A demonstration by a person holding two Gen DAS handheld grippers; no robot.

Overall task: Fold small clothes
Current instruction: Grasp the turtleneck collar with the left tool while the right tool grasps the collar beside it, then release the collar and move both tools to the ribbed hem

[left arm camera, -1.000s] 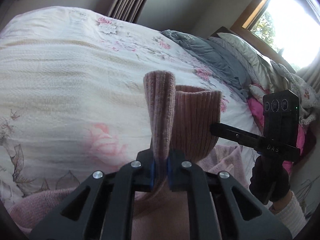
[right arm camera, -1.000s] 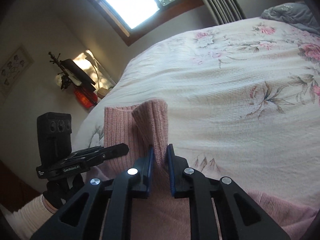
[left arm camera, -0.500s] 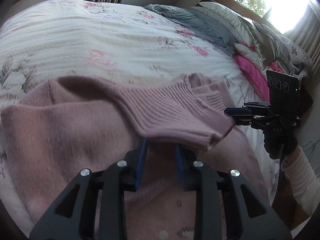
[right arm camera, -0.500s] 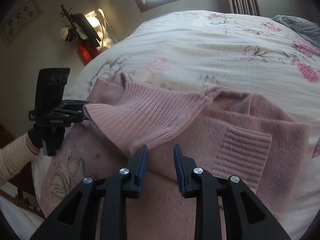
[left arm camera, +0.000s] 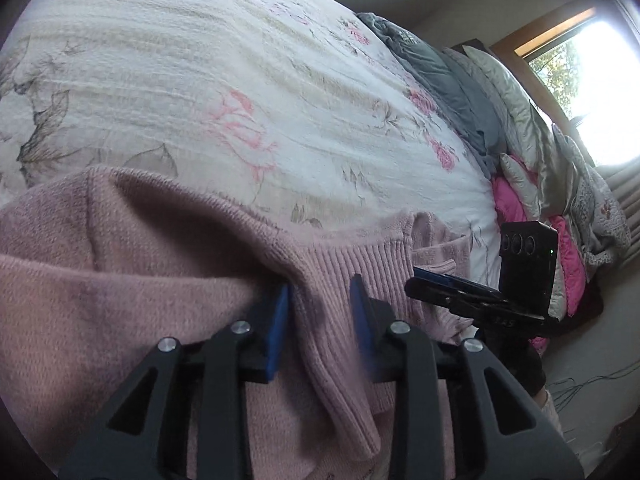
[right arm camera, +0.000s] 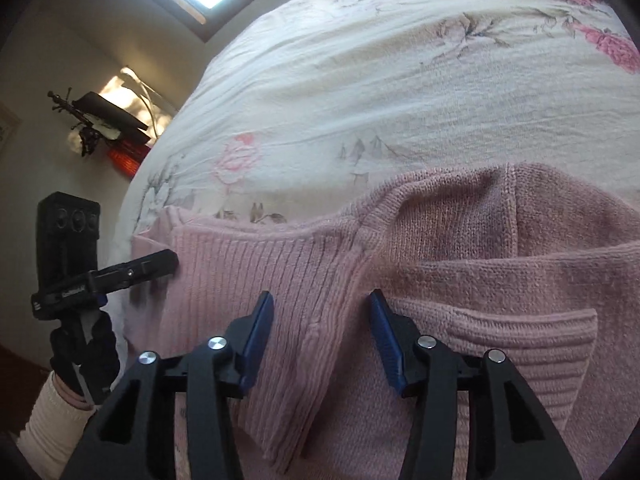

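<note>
A pink knitted sweater (left arm camera: 140,280) (right arm camera: 500,240) lies folded over itself on the floral bedspread (left arm camera: 200,80). Its ribbed hem (left arm camera: 360,256) (right arm camera: 260,260) rests on top of the body, with a loose ridge of rib running back between each gripper's blue pads. My left gripper (left arm camera: 320,292) is open around that ridge, the pads apart from the cloth. At the other end of the hem my right gripper (right arm camera: 320,300) is open wider. Each shows in the other's view: the right gripper (left arm camera: 416,280) at the hem's right end, the left gripper (right arm camera: 170,260) at its left end.
Grey blanket (left arm camera: 440,72), pale pillows (left arm camera: 512,92) and a bright pink item (left arm camera: 516,200) are heaped at the bed's head under a window (left arm camera: 592,80). A lamp-lit stand (right arm camera: 108,120) is beside the bed. A gloved hand (right arm camera: 84,356) holds the left gripper.
One second ago both grippers were shut on the raised hem. They carried it over the sweater's body, laid it down and opened; the right jaws are now wider still.
</note>
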